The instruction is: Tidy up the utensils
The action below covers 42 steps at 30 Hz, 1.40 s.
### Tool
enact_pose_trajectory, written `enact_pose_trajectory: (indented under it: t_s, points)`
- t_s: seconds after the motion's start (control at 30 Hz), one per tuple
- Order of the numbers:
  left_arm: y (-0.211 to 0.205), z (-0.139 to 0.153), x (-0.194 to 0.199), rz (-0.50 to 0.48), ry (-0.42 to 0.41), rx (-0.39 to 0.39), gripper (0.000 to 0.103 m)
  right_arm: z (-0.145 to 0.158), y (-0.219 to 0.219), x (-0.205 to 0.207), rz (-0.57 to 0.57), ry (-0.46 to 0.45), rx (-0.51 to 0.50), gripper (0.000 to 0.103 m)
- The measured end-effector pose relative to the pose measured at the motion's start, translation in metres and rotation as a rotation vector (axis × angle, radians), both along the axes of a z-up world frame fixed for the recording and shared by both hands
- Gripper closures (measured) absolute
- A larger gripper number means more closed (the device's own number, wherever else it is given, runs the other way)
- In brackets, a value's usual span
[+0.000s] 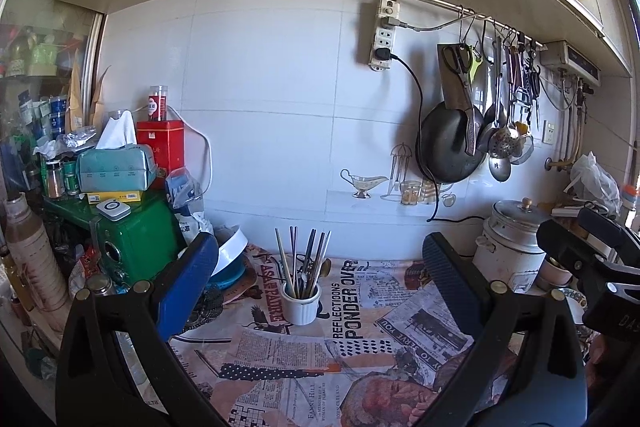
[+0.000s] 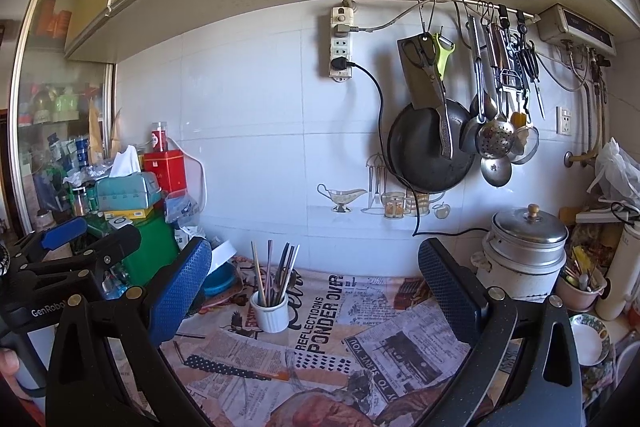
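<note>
A white ribbed cup point(image 1: 301, 305) point(image 2: 270, 314) stands on the newspaper-print cloth point(image 1: 320, 367) point(image 2: 340, 347), holding several chopsticks and utensils point(image 1: 304, 261) point(image 2: 276, 275) upright. My left gripper point(image 1: 320, 267) is open with nothing between its blue pads, and the cup sits in the gap, farther off. The right gripper point(image 2: 316, 271) is also open and empty, with the cup just right of its left pad. A pink pot of more utensils point(image 2: 580, 287) stands at the far right.
A green box point(image 1: 136, 243) stacked with a tissue pack and a red tin point(image 1: 160, 143) crowds the left. A lidded metal pot point(image 2: 528, 247) stands at the right. A pan point(image 2: 428, 147), ladles and scissors hang on the wall rail. A patterned plate point(image 2: 588, 339) lies at the right edge.
</note>
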<state>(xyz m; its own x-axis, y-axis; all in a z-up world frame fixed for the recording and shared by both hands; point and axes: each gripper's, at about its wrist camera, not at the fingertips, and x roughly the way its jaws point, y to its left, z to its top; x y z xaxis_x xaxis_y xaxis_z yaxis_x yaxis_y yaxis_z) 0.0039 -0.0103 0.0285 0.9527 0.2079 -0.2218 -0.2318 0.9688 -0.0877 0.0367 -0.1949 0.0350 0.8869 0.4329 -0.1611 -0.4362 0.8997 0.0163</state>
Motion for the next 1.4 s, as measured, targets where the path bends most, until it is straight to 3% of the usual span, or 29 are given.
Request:
enact_pose_trajectory:
  t_s: [1.4]
  points:
    - [0.0033, 0.0028, 0.0026, -0.033, -0.004, 0.019, 0.001, 0.0007, 0.0064, 0.007, -0.018, -0.002, 0.02, 0.0]
